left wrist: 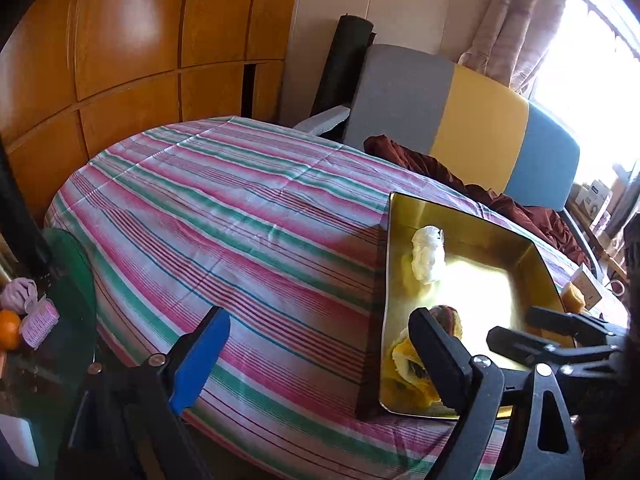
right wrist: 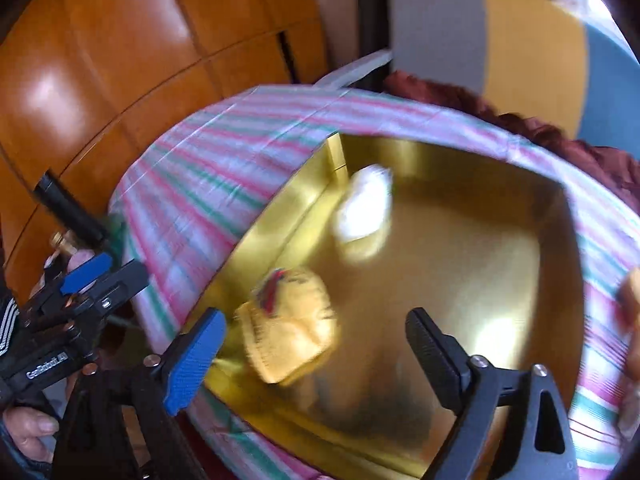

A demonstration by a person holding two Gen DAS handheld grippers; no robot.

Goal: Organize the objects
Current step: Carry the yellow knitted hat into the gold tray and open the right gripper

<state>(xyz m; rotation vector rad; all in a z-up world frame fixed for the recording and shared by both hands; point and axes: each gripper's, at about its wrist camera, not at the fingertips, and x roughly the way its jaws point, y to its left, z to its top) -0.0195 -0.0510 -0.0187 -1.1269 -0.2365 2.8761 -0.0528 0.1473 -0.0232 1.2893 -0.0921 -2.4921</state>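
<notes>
A gold box (left wrist: 540, 264) lies open on the striped bed; it also shows in the right wrist view (right wrist: 480, 208). Inside lie a white crumpled item (left wrist: 428, 256) (right wrist: 366, 208) and a yellow knitted item (left wrist: 408, 360) (right wrist: 292, 340). My left gripper (left wrist: 320, 356) is open and empty, over the bed left of the box. My right gripper (right wrist: 316, 356) is open and empty, above the box just over the yellow item; it appears in the left wrist view (left wrist: 532, 332) at the box's near right corner. The right wrist view is motion-blurred.
The bed has a pink, green and white striped cover (left wrist: 224, 216). A maroon cloth (left wrist: 472, 184) and a grey-yellow-blue cushion (left wrist: 460, 120) lie behind the box. A green glass side table (left wrist: 68, 280) with an orange (left wrist: 9, 329) stands left. Small items (left wrist: 580, 294) lie right of the box.
</notes>
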